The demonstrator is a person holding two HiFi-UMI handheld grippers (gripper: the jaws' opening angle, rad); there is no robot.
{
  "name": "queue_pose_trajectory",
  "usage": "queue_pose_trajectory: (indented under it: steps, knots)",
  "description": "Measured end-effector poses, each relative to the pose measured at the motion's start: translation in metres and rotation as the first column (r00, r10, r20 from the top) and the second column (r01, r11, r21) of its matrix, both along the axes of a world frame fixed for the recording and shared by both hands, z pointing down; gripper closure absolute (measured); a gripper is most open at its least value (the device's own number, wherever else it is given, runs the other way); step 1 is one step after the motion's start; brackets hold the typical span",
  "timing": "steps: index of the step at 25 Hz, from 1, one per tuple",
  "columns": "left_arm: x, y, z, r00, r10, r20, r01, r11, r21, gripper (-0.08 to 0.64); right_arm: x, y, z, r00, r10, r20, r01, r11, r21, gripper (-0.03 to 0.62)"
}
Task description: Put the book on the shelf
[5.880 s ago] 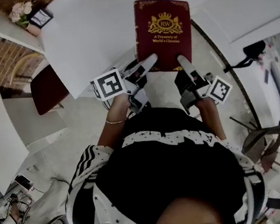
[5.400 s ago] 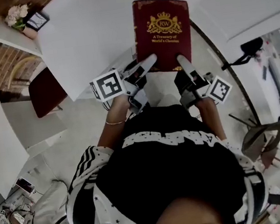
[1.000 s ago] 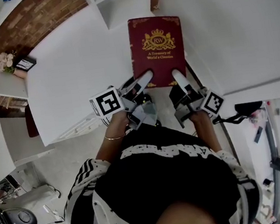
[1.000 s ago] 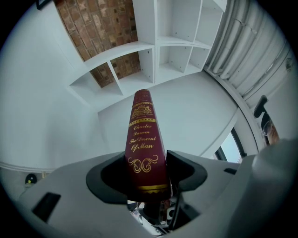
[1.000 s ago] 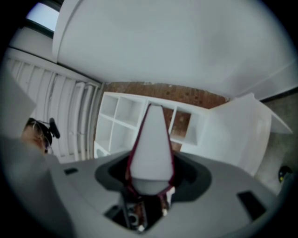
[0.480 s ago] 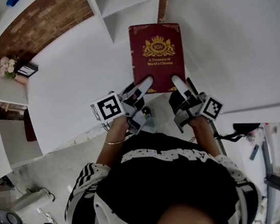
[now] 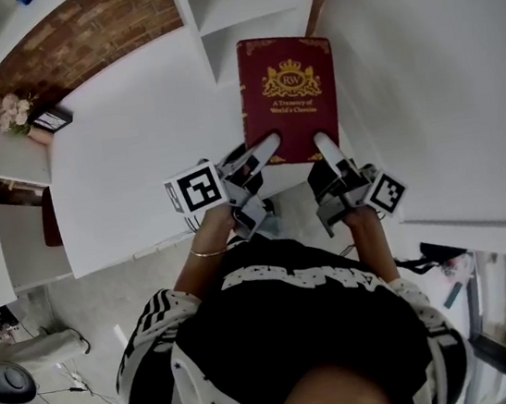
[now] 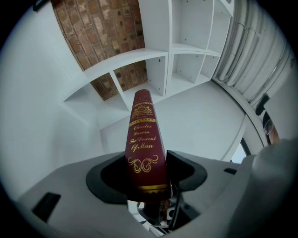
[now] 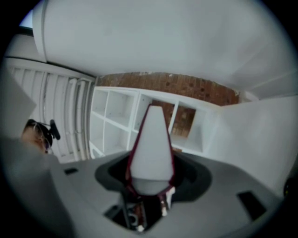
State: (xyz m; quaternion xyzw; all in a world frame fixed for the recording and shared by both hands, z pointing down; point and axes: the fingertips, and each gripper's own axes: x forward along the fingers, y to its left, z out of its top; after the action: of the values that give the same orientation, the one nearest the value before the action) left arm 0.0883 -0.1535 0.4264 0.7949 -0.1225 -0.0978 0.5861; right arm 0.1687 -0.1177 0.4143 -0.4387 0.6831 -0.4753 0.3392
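A dark red hardcover book (image 7: 290, 98) with a gold crest is held flat in front of the person, cover up. My left gripper (image 7: 264, 148) is shut on its near left corner, at the spine. My right gripper (image 7: 324, 144) is shut on its near right corner. In the left gripper view the gold-lettered spine (image 8: 145, 144) runs out from between the jaws of the left gripper (image 8: 148, 174). The right gripper view shows the white page edge (image 9: 150, 146) clamped in the right gripper (image 9: 150, 179). A white cubby shelf (image 7: 234, 3) stands just beyond the book's far edge, with open compartments (image 8: 181, 46) (image 9: 116, 121).
A white table top (image 7: 133, 148) lies to the left, and a white surface (image 7: 441, 77) to the right. A brick wall (image 7: 89, 33) backs the shelf. Pink flowers (image 7: 16, 113) and a small picture frame (image 7: 53, 119) sit on a side ledge far left. White slats (image 8: 242, 60) stand at the right.
The person has carried the book forward. The white shelf and brick wall have come closer at the top of the head view. Both grippers keep the same hold on the book.
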Motion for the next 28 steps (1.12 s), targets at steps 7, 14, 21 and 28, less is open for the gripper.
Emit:
queue_pose_trajectory:
  steps: [7,14,21,28]
  knots:
    - [0.000,0.000,-0.001,1.000,-0.022,-0.009,0.022,1.000,0.006,0.285,0.001,-0.002,-0.001,1.000,-0.016,-0.005,0.016,1.000,0.012,0.359]
    - [-0.003,0.002,-0.005,0.999,-0.038,-0.007,0.038,0.999,0.036,0.285,-0.001,-0.001,-0.003,0.999,-0.029,-0.015,0.029,0.999,0.035,0.359]
    - [-0.003,0.002,-0.005,0.999,-0.042,-0.012,0.043,0.998,0.039,0.285,-0.001,-0.001,-0.003,0.999,-0.033,-0.013,0.034,0.999,0.038,0.359]
    - [-0.007,-0.001,0.003,0.999,0.032,-0.003,-0.032,0.998,0.050,0.285,-0.008,0.001,0.006,0.999,0.048,0.006,-0.049,0.997,0.055,0.359]
